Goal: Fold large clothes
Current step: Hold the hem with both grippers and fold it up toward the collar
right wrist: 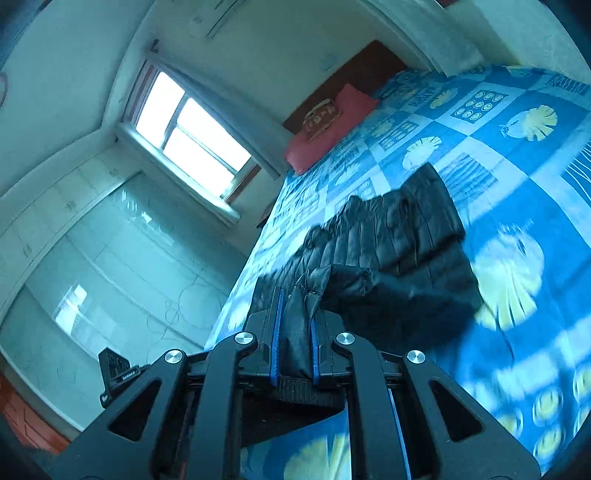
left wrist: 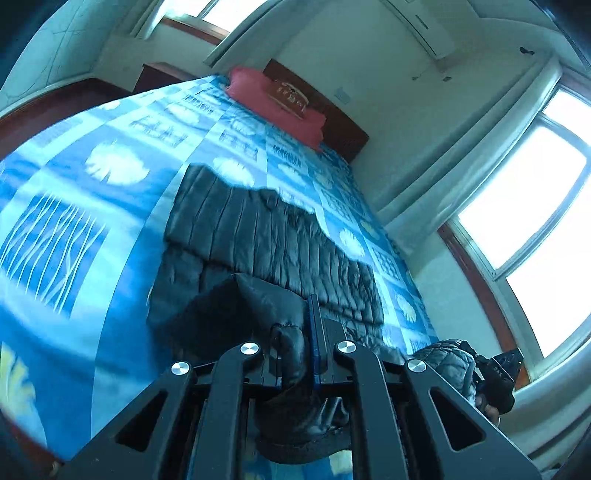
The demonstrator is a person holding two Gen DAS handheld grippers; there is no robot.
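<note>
A black quilted jacket [left wrist: 273,236] lies across the middle of a bed [left wrist: 74,177] covered in a blue patterned sheet with pale shell and leaf prints. In the left wrist view its far part lies flat on the sheet, while the near edge is lifted off the bed.

The left hand-held gripper [left wrist: 299,354] is closed on a bunched fold of the jacket's near edge; the black fabric fills the gap between its blue-padded fingers [left wrist: 316,343] and hangs below them. The right hand-held gripper [right wrist: 293,347] likewise pinches a gathered piece of the jacket [right wrist: 399,236], with a ribbed hem or cuff showing just under its pads [right wrist: 275,343].

At the far end of the bed a red pillow [left wrist: 277,103] rests against a dark wooden headboard [left wrist: 343,125]. A wall-mounted air conditioner [left wrist: 421,26] sits high on the far wall. A bright window [left wrist: 524,192] stands to the right of the bed in the left wrist view, close beside the mattress edge. In the right wrist view a pale wardrobe [right wrist: 92,251] with glossy doors lines the wall to the left of the bed. The right hand-held gripper also shows at the lower right of the left wrist view, beside a quilted sleeve.
</note>
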